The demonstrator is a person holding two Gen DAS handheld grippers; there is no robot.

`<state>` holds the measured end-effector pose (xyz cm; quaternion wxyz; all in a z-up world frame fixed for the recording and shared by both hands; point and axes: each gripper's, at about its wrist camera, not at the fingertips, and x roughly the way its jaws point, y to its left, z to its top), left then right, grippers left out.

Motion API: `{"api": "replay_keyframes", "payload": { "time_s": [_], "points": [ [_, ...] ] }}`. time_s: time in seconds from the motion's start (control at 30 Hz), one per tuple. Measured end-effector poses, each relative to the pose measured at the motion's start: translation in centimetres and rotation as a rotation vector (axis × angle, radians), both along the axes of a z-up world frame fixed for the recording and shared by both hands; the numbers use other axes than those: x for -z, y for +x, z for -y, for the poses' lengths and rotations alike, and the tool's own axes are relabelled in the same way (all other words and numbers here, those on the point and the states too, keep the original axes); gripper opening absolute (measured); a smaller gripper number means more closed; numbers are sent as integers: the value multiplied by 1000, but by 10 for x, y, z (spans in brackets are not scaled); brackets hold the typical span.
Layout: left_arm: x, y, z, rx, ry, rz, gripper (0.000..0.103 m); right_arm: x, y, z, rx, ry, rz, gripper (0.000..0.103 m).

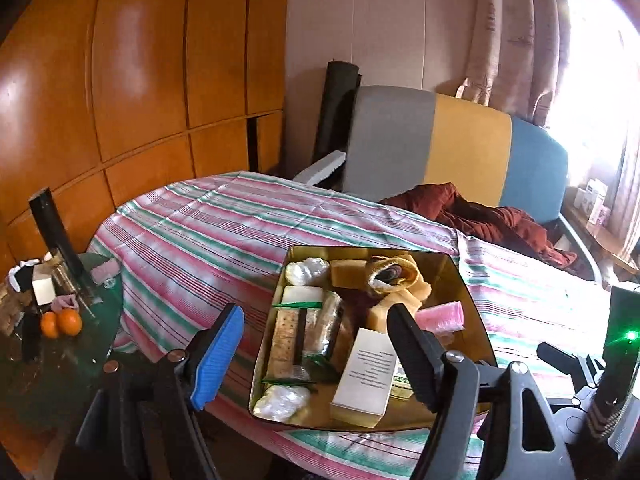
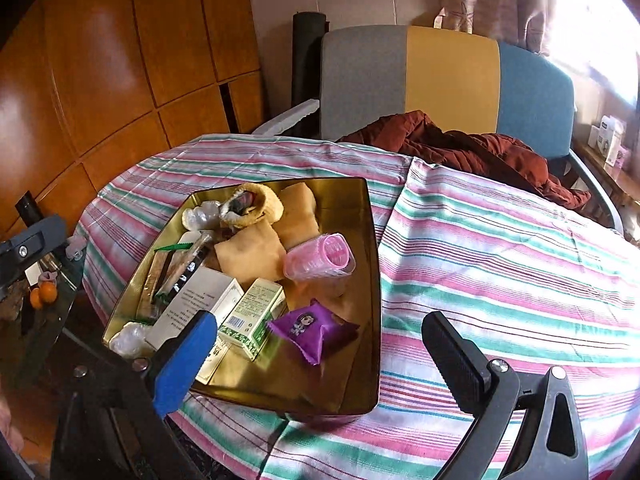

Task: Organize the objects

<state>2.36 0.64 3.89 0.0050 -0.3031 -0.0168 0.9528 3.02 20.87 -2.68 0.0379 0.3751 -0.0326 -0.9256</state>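
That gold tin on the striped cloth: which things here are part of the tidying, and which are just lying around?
Part of the job:
- gold tin
- purple packet
- pink cup
- green-and-white box
- white box

Just lying about:
- oranges
- red-brown quilt
- chair

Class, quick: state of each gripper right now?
Left gripper: open, holding nothing, above the gold tin.
Right gripper: open wide, holding nothing.
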Motion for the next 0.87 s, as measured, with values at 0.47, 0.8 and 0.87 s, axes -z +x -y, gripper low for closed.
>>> {"api": "replay_keyframes", "payload": {
  "time_s": [0.47, 0.8, 0.87],
  "points": [
    [8, 0, 4, -1, -8, 8, 74, 0, 1, 7, -19, 8, 5, 103],
    [22, -7, 13, -32, -2, 7, 60, 9, -3, 12, -21, 24, 35, 103],
    [25, -9, 12, -18, -1, 21, 59, 10, -4, 12, -20, 26, 35, 103]
  ]
}}
